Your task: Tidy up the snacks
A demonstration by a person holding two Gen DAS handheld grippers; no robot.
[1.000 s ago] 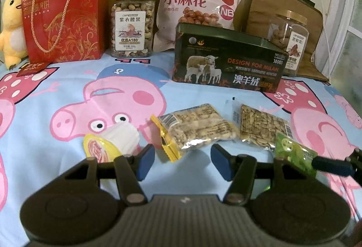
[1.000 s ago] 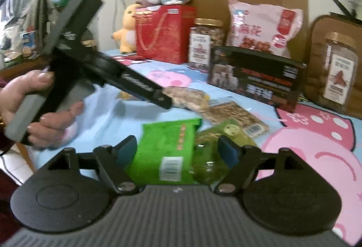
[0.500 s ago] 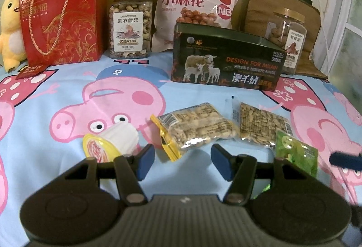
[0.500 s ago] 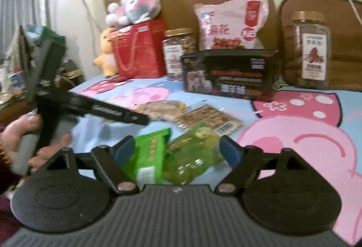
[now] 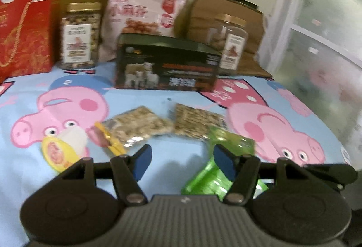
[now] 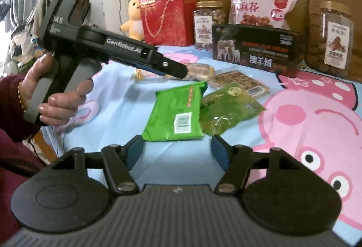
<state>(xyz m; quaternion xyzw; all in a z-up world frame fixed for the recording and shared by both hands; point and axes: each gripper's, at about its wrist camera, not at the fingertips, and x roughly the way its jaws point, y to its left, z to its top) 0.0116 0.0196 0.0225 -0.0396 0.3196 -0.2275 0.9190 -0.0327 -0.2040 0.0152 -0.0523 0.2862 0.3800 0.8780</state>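
Small snack packets lie on the cartoon-pig cloth. In the right wrist view a bright green packet (image 6: 178,113) and an olive-green packet (image 6: 228,109) lie just ahead of my right gripper (image 6: 177,153). Its jaws are closing, with only cloth between them. Behind are a seed packet (image 6: 242,81) and a peanut packet (image 6: 199,69). My left gripper (image 5: 183,161) hovers low over the cloth, its jaws opening and holding nothing. The green packets (image 5: 226,145) show past its right finger. A peanut packet (image 5: 135,127), a seed packet (image 5: 196,121) and a yellow-lidded cup (image 5: 58,152) lie ahead of it.
Along the back stand a red gift bag (image 6: 167,18), a nut jar (image 6: 209,23), a pink snack bag (image 6: 260,7), a dark box (image 6: 255,50) and a second jar (image 6: 334,36). Plush toys sit at the back left. A hand (image 6: 54,93) holds the left gripper's handle.
The left view has swung right, bringing the green packets close to its right finger, and its jaws stand a little wider. The right jaws have narrowed. The left gripper looms larger in the right view.
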